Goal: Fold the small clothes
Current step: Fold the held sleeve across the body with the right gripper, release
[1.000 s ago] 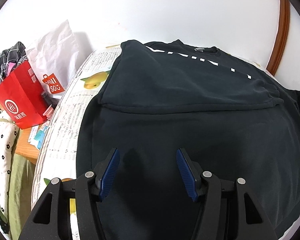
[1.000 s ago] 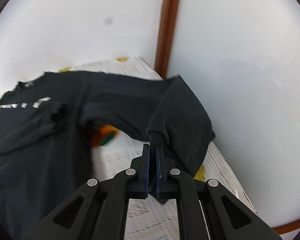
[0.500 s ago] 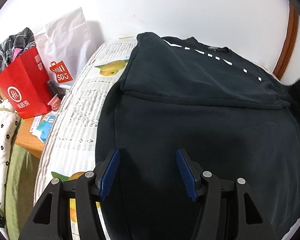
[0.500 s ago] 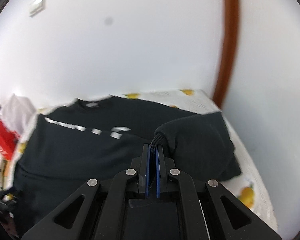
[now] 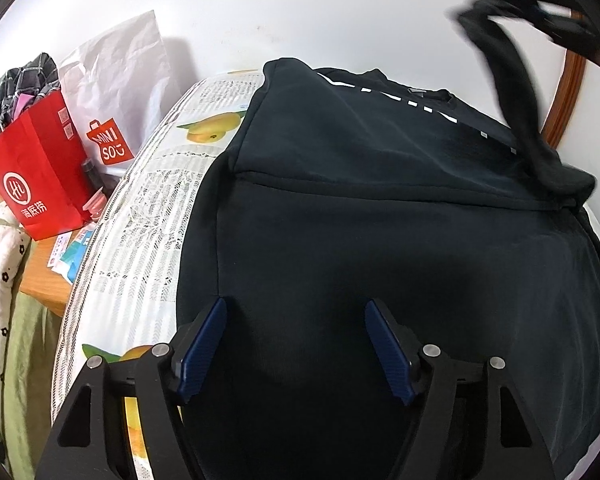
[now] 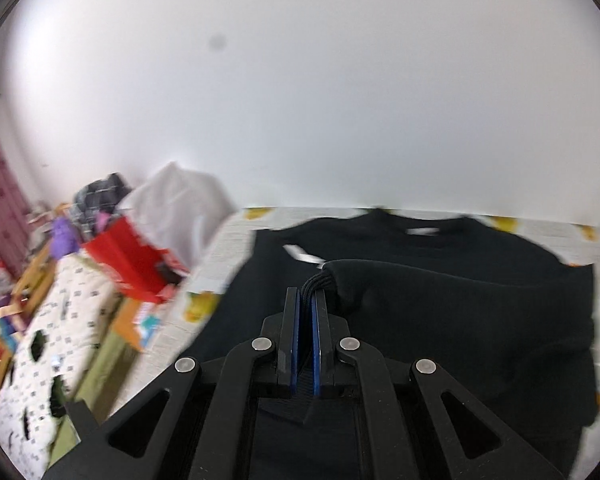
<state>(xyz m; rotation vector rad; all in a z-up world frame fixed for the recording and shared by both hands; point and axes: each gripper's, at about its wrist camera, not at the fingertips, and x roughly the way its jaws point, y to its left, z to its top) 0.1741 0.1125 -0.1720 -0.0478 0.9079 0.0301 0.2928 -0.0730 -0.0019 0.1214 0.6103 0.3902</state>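
Across the centre of both frames, the black sweatshirt (image 5: 380,220) lies on the printed cloth (image 5: 140,240). Right gripper (image 6: 307,304) is clamped on the ribbed cuff (image 6: 318,282); left gripper (image 5: 296,328) hovers with jaws apart. Fabric appears soft, limp, moderately heavy: grip at cuffs or hems.

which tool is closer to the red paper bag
Left. The left tool hovers open over the sweatshirt beside the red paper bag; the right tool holds the sleeve cuff farther away.

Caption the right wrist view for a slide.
Right gripper shut on the sleeve cuff, carrying it over the black sweatshirt.
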